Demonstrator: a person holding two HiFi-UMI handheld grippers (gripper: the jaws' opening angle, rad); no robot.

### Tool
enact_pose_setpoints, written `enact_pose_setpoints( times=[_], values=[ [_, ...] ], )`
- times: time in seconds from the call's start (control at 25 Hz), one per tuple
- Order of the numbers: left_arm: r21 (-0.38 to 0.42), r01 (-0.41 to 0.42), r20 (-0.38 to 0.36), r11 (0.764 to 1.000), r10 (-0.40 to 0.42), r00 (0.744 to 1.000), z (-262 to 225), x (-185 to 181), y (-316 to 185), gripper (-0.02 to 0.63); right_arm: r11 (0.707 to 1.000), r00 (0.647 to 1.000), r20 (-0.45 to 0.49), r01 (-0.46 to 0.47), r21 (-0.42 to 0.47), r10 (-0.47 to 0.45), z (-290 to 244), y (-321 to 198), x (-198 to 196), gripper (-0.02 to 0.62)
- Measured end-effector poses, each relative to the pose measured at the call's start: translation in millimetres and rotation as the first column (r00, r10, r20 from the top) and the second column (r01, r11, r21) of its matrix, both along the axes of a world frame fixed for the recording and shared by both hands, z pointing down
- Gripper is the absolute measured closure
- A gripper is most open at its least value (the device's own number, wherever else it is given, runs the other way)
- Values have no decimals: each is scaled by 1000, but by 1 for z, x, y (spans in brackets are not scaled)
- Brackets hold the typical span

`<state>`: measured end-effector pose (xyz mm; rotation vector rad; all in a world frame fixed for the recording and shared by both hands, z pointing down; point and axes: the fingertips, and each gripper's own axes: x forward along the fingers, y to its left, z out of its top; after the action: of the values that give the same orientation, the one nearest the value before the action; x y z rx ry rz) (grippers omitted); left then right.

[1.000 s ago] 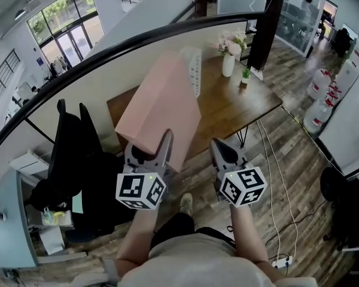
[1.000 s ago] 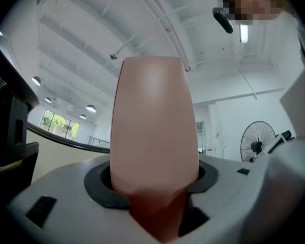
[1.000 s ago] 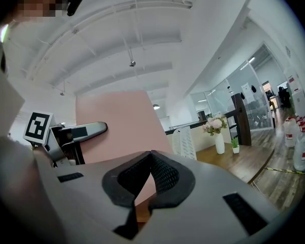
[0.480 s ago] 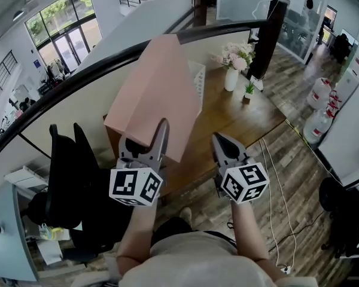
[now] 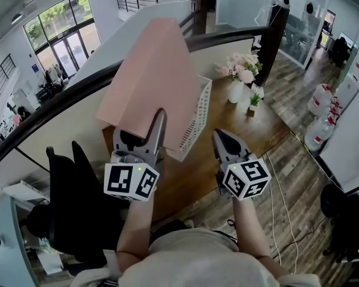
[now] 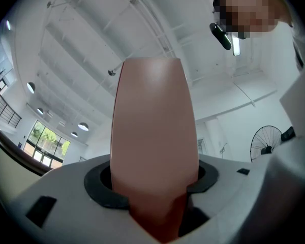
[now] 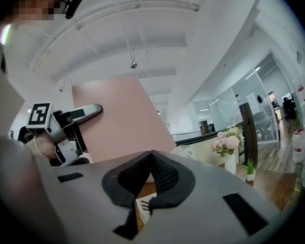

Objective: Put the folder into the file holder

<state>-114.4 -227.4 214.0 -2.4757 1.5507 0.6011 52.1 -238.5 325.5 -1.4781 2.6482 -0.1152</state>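
From the head view: a flat, matte pink folder point(image 5: 152, 82), stiff and plain, held up at 12 o'clock of the left gripper point(image 5: 146, 129) and clamped by its lower edge between that gripper's jaws. At 3 o'clock of it, the right gripper point(image 5: 223, 143), jaws together and empty. Behind the folder's lower right corner, a white perforated file holder point(image 5: 198, 115), open-topped, on a dark brown wooden table point(image 5: 251, 130). At 2 o'clock of the holder, a white vase point(image 5: 235, 91) of pale pink flowers point(image 5: 242, 67) and a small potted plant point(image 5: 255, 100). Underneath, a grey-brown plank floor point(image 5: 299, 178). Across the frame, a curved black railing point(image 5: 66, 97); at 7 o'clock, a black chair point(image 5: 78, 196).

From the left gripper view: the smooth pink folder point(image 6: 153, 136) filling the centre, pinched tight between dark pads. Behind it, a white beamed ceiling; at 3 o'clock, a standing fan point(image 6: 267, 144).

From the right gripper view: dark ribbed pads of the right gripper point(image 7: 151, 174) meeting at their tips, nothing between. At 11 o'clock, the folder point(image 7: 119, 121), gripped by the left gripper point(image 7: 71, 123) at 9 o'clock. At 3 o'clock, the file holder point(image 7: 195, 154) and flowers point(image 7: 227, 141).
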Motion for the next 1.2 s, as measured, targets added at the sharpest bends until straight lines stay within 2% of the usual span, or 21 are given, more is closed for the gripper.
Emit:
enact_pose_setpoints(
  times=[0.4, 0.64, 1.2],
  values=[
    [44, -46, -15, 998, 47, 999, -9, 2, -39, 313, 1000, 999, -39, -10, -16, 9, 6, -29, -10, 586],
    [20, -18, -20, 1000, 18, 1000, 7, 5, -56, 314, 1000, 999, -38, -23, -15, 22, 5, -42, -1, 586],
    [-13, -11, -16, 1000, 11, 1000, 12, 16, -77, 314, 1000, 1000, -27, 8, -19, -8, -6, -71, 8, 586]
  ],
)
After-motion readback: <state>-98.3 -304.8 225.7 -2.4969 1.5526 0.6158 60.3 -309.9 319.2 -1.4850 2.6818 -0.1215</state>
